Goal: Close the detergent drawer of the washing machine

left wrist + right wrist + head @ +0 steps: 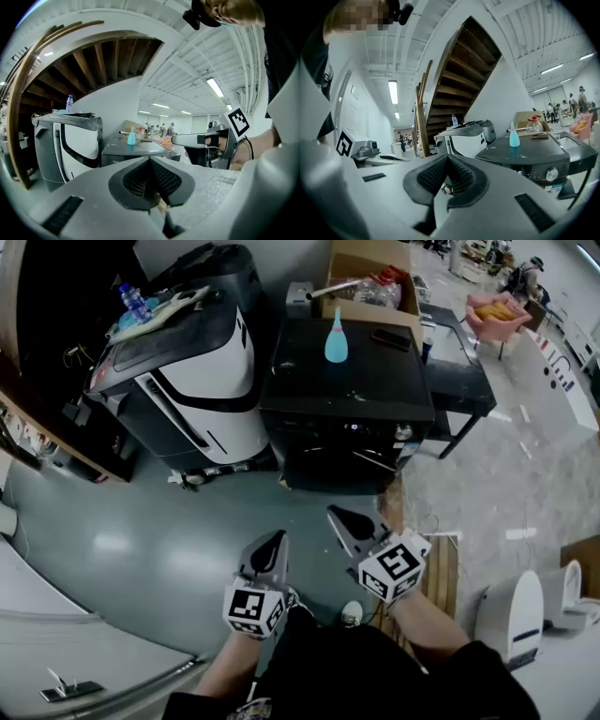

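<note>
The black washing machine [347, 399] stands a good step ahead of me, with a light blue bottle [336, 341] on its lid. Its control strip with a round knob [552, 174] faces me; I cannot make out the detergent drawer on it. My left gripper [275, 538] and right gripper [337, 514] hang side by side over the grey floor, well short of the machine. Both point roughly level toward it. The left gripper's [151, 161] jaws are pressed together with nothing between them, and so are the right gripper's [447, 159].
A white-and-black appliance [187, 381] with a water bottle [134, 301] on top stands left of the washer. Behind are a cardboard box [370, 277] and a black table [459, 362]. A white device [511, 615] and wooden boards [441, 568] lie at my right.
</note>
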Available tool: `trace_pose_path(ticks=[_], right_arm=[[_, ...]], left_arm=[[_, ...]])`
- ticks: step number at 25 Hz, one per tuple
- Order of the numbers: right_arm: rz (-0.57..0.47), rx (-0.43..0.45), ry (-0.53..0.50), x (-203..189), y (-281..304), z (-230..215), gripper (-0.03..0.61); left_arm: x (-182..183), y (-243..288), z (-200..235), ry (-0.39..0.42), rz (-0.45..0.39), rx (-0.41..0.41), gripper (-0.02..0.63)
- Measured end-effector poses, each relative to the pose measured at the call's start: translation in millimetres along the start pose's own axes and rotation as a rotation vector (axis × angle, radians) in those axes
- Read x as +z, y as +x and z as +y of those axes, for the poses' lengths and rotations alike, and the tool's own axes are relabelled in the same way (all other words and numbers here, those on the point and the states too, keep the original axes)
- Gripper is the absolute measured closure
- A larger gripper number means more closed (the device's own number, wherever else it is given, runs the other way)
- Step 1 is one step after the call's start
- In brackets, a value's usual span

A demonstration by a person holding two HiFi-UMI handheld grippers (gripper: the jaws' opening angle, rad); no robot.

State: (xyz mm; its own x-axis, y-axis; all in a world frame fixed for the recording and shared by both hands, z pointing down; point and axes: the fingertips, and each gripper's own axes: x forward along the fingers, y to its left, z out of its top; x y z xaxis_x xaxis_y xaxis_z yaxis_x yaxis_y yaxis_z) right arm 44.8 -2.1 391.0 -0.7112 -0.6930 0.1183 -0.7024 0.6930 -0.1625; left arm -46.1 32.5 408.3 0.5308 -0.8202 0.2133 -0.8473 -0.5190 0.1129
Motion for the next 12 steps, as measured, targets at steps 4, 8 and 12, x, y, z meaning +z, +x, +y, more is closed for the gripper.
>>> trace_pose_path(ticks=[4, 8, 12], right_arm=[[-0.016, -0.005, 0.004, -5, -46, -5, 0.581], [-0.033, -0.012, 0.001, -5, -88, -2, 0.581], [-0.047, -0.023, -0.002, -7, -122, -2, 0.581]], left_arm=[[-6, -6, -51, 0.014, -0.001, -0.015, 0.611], [-14, -12, -84, 0.009, -0.006, -0.012, 0.611], [-18, -15, -115, 0.012, -0.013, -0.021, 0.611]])
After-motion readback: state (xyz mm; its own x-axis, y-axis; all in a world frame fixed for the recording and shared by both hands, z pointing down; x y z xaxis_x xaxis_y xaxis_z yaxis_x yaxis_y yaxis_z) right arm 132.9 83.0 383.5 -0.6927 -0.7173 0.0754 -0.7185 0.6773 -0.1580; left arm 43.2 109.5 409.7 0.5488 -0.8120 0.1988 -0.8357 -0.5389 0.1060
